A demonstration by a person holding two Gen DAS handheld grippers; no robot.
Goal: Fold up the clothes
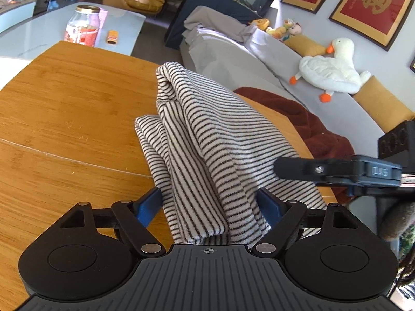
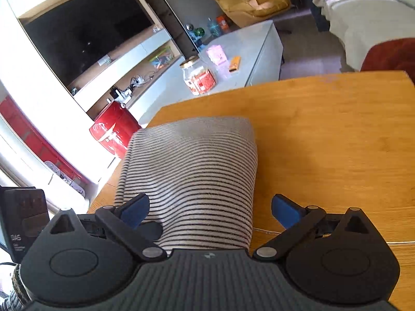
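Observation:
A black-and-white striped garment [image 1: 207, 134] lies folded and bunched on the wooden table [image 1: 64, 103]. Its near end rises off the wood into my left gripper [image 1: 210, 202], whose blue pads press it from both sides, shut on the thick bundle. One black finger [image 1: 293, 167] of the right tool reaches in over the cloth from the right. In the right wrist view the garment [image 2: 192, 171] runs as a rolled band away from my right gripper [image 2: 211, 207]. That gripper stands open around it, with bare table [image 2: 324, 129] between the cloth and the right pad.
A glass jar [image 1: 84, 26] and a small orange box [image 1: 112, 37] stand on a pale low table beyond the wooden one. A rust-red blanket [image 1: 311, 124], a grey sofa [image 1: 259, 64] and a white plush goose [image 1: 332, 70] are on the right. A red box [image 2: 114, 132] sits below the table's left edge.

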